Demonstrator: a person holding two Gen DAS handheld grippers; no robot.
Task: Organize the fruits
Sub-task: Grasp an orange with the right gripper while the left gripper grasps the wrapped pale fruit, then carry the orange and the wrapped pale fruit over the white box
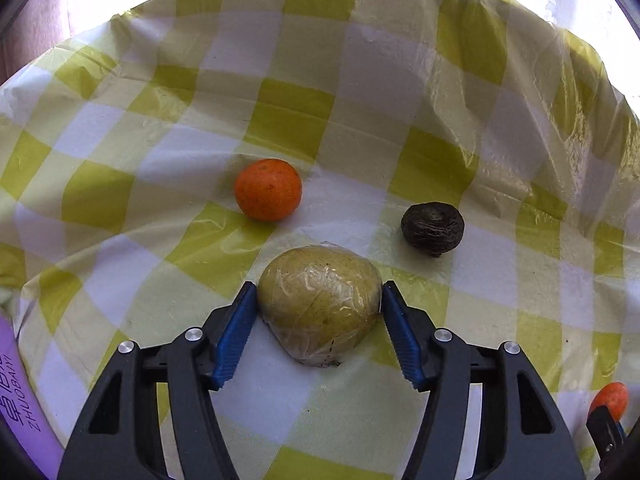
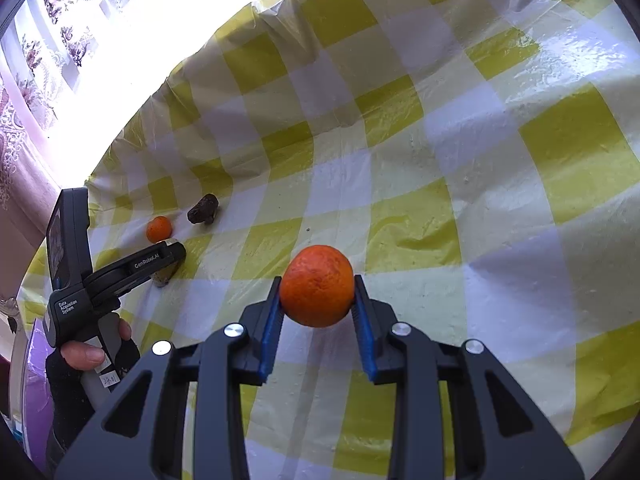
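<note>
The left gripper [image 1: 319, 300] brackets the wrapped pear [image 1: 319, 304] at 6 o'clock, pads touching its sides for pickup, while the right gripper [image 2: 317, 300] grasps an orange [image 2: 317, 285], lifted for sorting.

We carry two matching black plastic grippers, the left gripper [image 1: 319, 320] and right gripper [image 2: 318, 320], each with ribbed blue pads [image 2: 272, 328] and round silver screws [image 2: 234, 330]. Our left hand [image 2: 86, 356] wears a black fingerless glove, and its tool bears white "GenRobot.AI" and "Data Acquisition System" lettering.
</note>
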